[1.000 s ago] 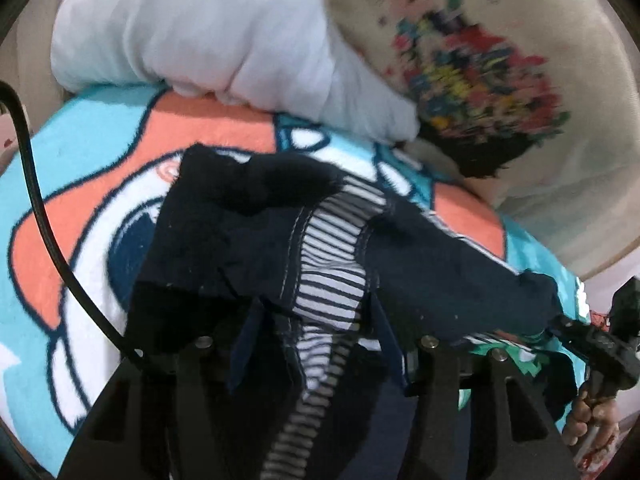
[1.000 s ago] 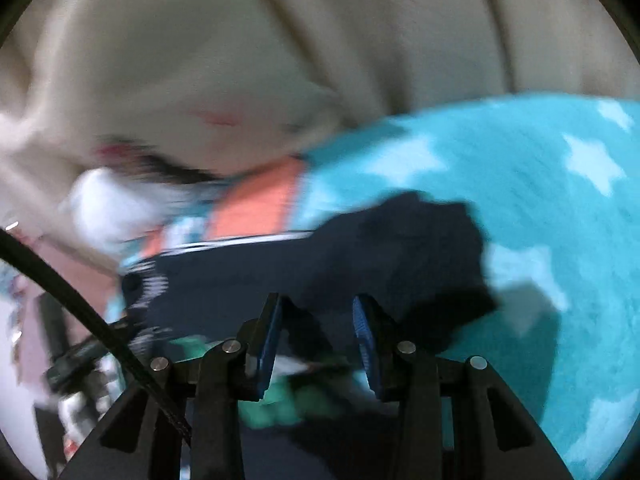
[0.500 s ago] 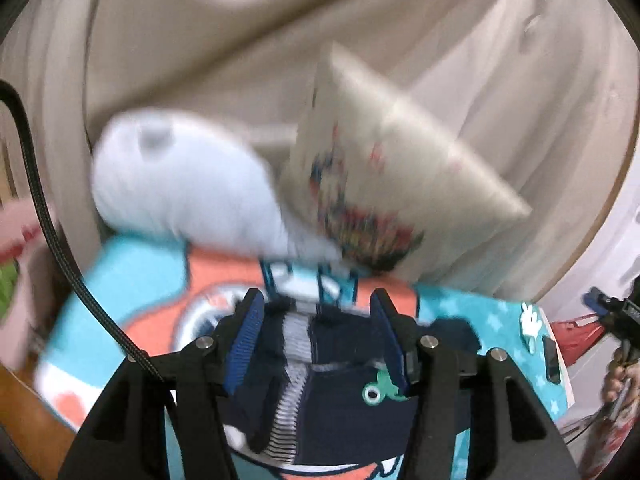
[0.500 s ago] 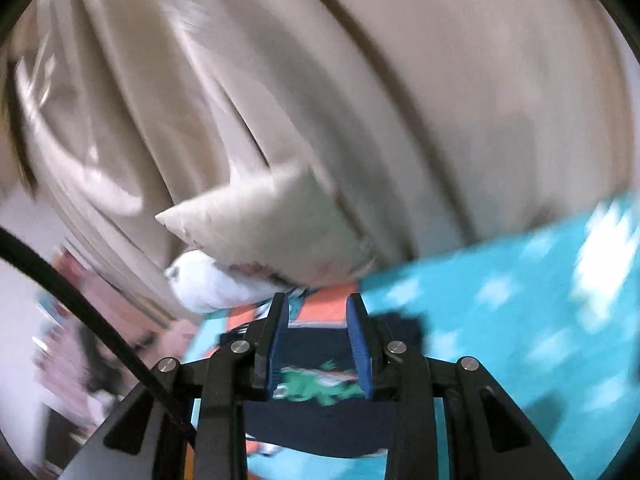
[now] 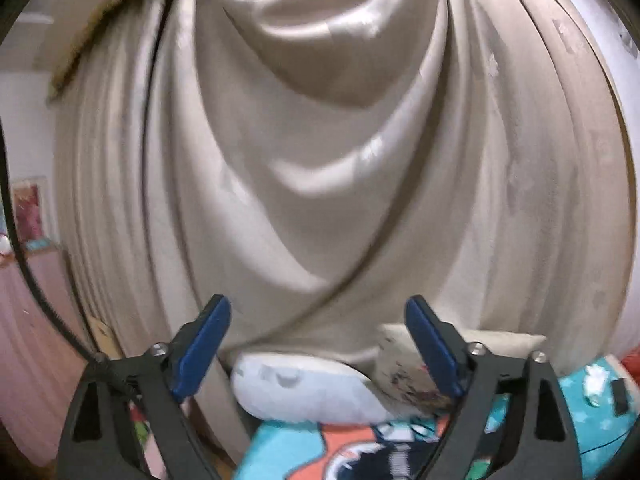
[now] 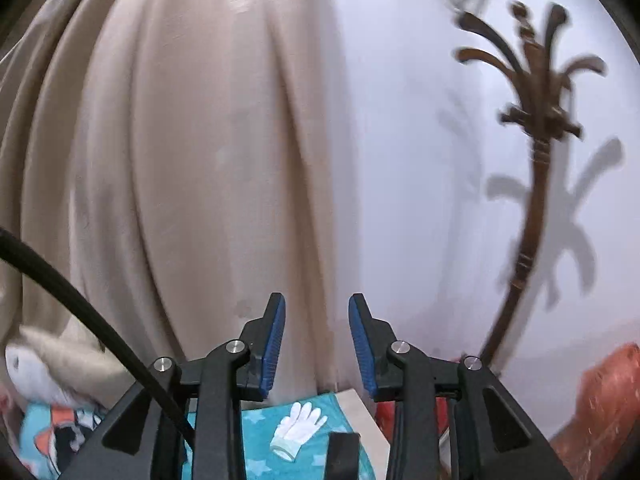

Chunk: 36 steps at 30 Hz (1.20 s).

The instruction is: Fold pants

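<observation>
My left gripper (image 5: 318,346) is open and empty, raised well above the bed and facing the beige curtain. The dark navy pants (image 5: 396,466) show only as a sliver at the bottom edge of the left wrist view, lying on the teal and orange shark blanket (image 5: 288,450). My right gripper (image 6: 317,344) is open with a narrower gap, empty, also raised and facing the curtain and wall. In the right wrist view a dark bit of the pants (image 6: 64,438) lies on the blanket at the lower left.
A white pillow (image 5: 304,392) and a printed cushion (image 5: 404,364) sit at the bed's head against the curtain (image 5: 320,160). A white glove (image 6: 298,430) and a dark object (image 6: 343,454) lie on the blanket. A wooden coat stand (image 6: 532,160) stands by the white wall.
Both grippers let go of the pants, lifted away from the bed and tilted up toward the curtain. The left jaws opened wider. The pants stayed on the blanket.
</observation>
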Each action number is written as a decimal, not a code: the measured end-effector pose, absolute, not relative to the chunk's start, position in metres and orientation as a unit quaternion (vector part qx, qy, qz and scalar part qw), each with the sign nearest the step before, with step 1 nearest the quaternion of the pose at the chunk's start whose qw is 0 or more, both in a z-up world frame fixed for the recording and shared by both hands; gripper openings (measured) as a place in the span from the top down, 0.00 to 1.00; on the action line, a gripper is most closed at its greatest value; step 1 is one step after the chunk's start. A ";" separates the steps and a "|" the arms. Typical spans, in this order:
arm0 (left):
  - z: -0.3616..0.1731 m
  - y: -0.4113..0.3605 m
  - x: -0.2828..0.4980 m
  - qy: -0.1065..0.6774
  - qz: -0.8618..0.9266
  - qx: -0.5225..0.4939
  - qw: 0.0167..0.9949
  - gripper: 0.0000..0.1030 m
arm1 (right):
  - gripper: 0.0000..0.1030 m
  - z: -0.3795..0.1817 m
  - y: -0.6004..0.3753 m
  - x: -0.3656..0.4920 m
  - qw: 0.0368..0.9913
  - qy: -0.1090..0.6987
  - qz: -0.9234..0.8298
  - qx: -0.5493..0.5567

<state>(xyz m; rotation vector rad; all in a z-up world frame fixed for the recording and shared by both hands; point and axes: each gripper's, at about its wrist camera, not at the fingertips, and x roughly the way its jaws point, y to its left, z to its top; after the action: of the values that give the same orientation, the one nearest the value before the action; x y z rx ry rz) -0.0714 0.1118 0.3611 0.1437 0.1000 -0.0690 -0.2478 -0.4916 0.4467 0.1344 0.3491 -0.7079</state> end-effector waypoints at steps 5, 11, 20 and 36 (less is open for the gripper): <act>0.331 0.115 -0.090 0.047 -0.034 0.076 0.995 0.03 | 0.63 0.417 -0.480 -0.246 0.926 0.186 -0.325 0.054; 0.360 0.165 -0.116 0.010 0.059 0.052 0.997 0.03 | 0.63 0.434 -0.460 -0.274 0.924 0.153 -0.349 0.033; 0.316 0.213 -0.115 0.020 0.079 -0.009 0.997 0.02 | 0.57 0.383 -0.455 -0.294 0.932 0.162 -0.321 0.053; 0.117 0.165 -0.013 0.199 -0.062 -0.055 0.976 0.02 | 0.57 0.090 -0.362 -0.121 0.922 0.366 -0.025 0.121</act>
<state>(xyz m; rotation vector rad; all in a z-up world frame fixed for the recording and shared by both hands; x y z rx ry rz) -0.0134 0.1654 0.1168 -0.1114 0.4012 -0.1247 -0.1209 -0.3618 0.0904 0.2486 0.7517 -0.0503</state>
